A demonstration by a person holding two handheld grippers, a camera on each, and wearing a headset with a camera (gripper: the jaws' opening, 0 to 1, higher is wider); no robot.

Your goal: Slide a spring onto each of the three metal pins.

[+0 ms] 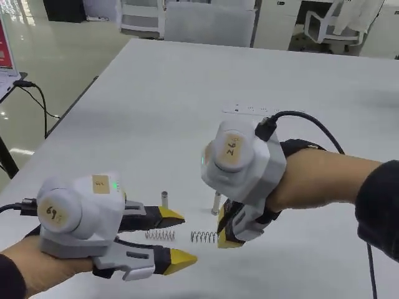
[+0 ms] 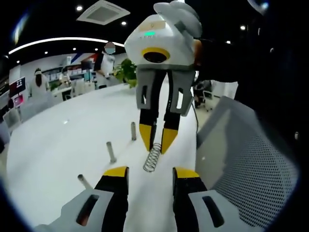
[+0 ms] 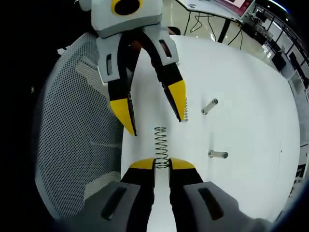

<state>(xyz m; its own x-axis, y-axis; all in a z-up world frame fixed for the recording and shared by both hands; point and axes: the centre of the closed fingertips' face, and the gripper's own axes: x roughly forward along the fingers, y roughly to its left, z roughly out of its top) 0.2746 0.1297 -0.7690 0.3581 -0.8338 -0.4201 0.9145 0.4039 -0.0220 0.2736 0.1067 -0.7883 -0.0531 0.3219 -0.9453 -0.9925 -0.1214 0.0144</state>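
1. You are tipping the right gripper (image 3: 161,164) down at the white table (image 1: 156,112). Its jaws are squeezing shut on one end of a spring (image 3: 161,142).
2. The rest of that spring is sticking out from the jaws toward the left gripper (image 1: 176,238). It is staying low over the table, and you cannot tell if it is touching.
3. You are holding the left gripper low at the near side of the table. Its jaws are standing wide open, and its yellow tips are pointing at the right gripper.
4. A second spring (image 1: 160,234) is lying flat on the table, just beside one yellow tip of the left gripper.
5. Three metal pins are standing in a row on the table near the springs: the first pin (image 2: 133,131), the second pin (image 2: 111,152) and the third pin (image 2: 84,181). All three are sitting bare.
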